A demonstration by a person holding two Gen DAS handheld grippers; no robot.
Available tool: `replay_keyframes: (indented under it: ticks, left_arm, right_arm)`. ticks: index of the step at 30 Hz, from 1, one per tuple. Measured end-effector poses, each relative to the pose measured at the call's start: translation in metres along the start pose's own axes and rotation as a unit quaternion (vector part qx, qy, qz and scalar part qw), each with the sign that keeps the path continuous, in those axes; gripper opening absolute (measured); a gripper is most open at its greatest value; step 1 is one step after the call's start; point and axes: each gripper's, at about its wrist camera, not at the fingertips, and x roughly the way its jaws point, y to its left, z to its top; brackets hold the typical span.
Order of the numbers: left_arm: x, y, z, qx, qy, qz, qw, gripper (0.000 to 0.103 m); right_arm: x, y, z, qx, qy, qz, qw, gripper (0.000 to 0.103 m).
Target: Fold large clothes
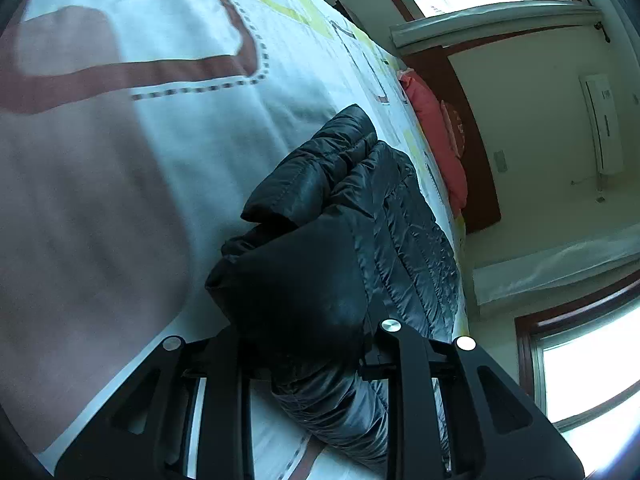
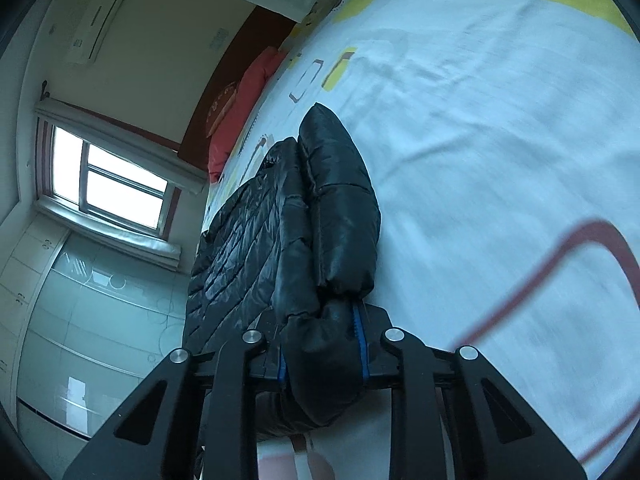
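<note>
A black quilted puffer jacket [image 1: 384,216] lies on a bed covered by a white sheet [image 1: 184,40] with brown and yellow patterns. My left gripper [image 1: 308,356] is shut on a puffy edge of the jacket, which bulges up between the jaws and hides the fingertips. In the right wrist view the same jacket [image 2: 248,240] stretches away from me, one sleeve [image 2: 340,200] lying along its right side. My right gripper [image 2: 324,364] is shut on the near edge of the jacket, its blue-edged pads [image 2: 360,340] pressing the fabric from both sides.
A red pillow [image 1: 436,136] leans on the dark headboard [image 1: 476,152] at the far end of the bed. Windows [image 2: 104,184], a wall air conditioner [image 2: 100,12] and a glass-fronted wardrobe [image 2: 92,320] stand beyond the bed edge. White sheet [image 2: 500,160] spreads wide beside the jacket.
</note>
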Motion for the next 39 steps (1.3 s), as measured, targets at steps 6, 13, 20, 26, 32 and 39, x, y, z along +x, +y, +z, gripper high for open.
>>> replay_keyframes:
  ticks: [6,13,20,26,32,39]
  left_arm:
    - [-0.027,0.015,-0.011,0.002,0.005,0.001,1.0000,0.024]
    - [-0.031,0.023,-0.011,0.016,0.016,0.017,0.9996,0.045]
    - [-0.063,0.027,-0.010,0.053,-0.007,0.052,0.9972,0.063]
    - [-0.092,0.029,-0.005,0.090,-0.032,0.111,0.9892,0.065]
    - [-0.102,-0.017,-0.017,0.242,-0.084,0.201,0.9455,0.062]
    - [-0.061,-0.089,-0.050,0.370,-0.067,0.199,0.9051,0.062]
  right_arm:
    - [-0.015,-0.011,-0.012,0.003,0.011,0.002,1.000,0.024]
    - [-0.018,-0.023,-0.009,0.017,0.017,0.002,1.000,0.038]
    - [-0.054,-0.038,-0.003,0.007,-0.020,-0.029,0.999,0.051]
    - [-0.077,-0.032,0.001,-0.038,-0.052,-0.105,0.992,0.051]
    - [-0.071,0.019,-0.010,-0.159,-0.055,-0.166,0.972,0.047]
    - [-0.012,0.097,-0.047,-0.291,0.001,-0.151,0.945,0.047]
